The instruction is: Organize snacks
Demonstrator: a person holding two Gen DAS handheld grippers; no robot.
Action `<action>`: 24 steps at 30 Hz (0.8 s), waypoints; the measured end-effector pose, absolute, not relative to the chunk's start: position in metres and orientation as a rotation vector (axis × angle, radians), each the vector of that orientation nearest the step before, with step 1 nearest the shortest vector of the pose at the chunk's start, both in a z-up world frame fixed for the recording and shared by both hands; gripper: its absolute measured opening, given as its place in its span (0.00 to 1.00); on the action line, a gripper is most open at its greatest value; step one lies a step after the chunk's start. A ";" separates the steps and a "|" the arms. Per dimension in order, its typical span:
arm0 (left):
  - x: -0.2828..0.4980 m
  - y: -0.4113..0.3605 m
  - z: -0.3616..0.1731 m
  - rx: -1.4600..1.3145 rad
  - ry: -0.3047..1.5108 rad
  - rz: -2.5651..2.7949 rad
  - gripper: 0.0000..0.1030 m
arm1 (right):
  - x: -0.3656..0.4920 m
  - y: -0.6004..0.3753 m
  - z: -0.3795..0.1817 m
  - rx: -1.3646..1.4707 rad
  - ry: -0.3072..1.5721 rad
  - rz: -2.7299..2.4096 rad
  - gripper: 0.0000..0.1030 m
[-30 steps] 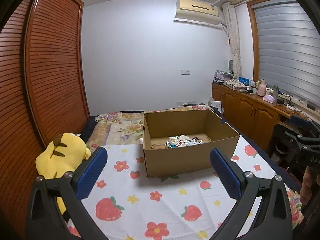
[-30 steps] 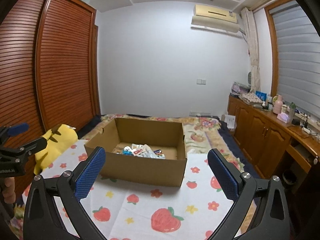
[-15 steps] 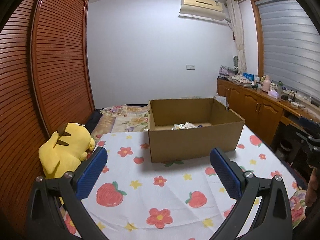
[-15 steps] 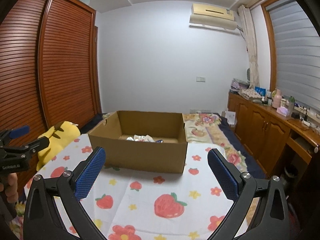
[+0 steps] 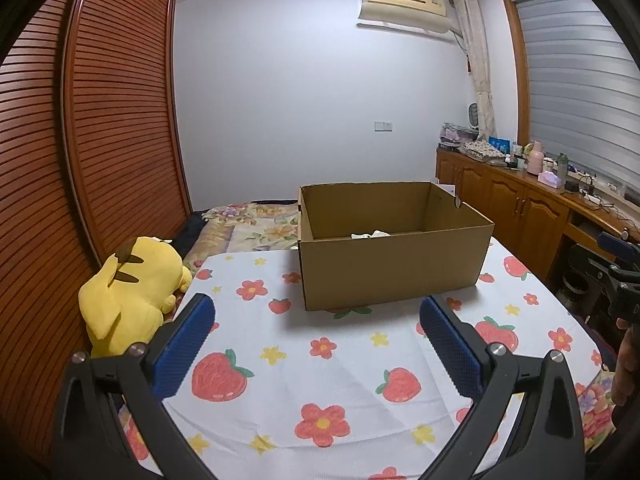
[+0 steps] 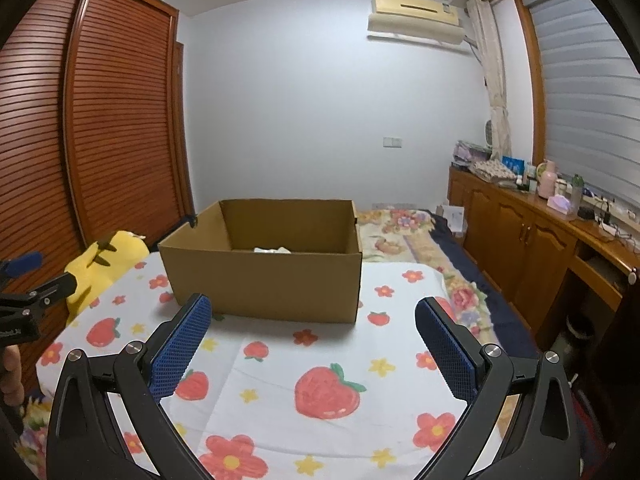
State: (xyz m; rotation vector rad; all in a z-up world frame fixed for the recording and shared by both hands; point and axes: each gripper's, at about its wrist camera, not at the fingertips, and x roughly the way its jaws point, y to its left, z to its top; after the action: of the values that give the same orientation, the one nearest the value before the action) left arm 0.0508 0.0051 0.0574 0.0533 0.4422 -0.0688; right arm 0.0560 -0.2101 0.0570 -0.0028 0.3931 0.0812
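While the brown cardboard box (image 5: 394,246) with white snack packets (image 5: 370,235) stands ahead, the left gripper (image 5: 316,334) and right gripper (image 6: 310,334) are held spread apart and empty, well short of it.

Matt corrugated cardboard box (image 5: 394,268) sits on printed cloth (image 5: 320,360), beside glossy slatted wooden wardrobe doors (image 5: 100,140).
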 end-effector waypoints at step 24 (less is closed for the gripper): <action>0.052 0.005 0.055 0.053 0.447 -0.070 1.00 | 0.058 -0.213 0.051 0.004 0.409 0.080 1.00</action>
State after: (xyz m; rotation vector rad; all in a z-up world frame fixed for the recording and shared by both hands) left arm 0.0518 0.0051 0.0545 0.0532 0.4467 -0.0700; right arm 0.0576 -0.2134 0.0514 0.0039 0.4087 0.0796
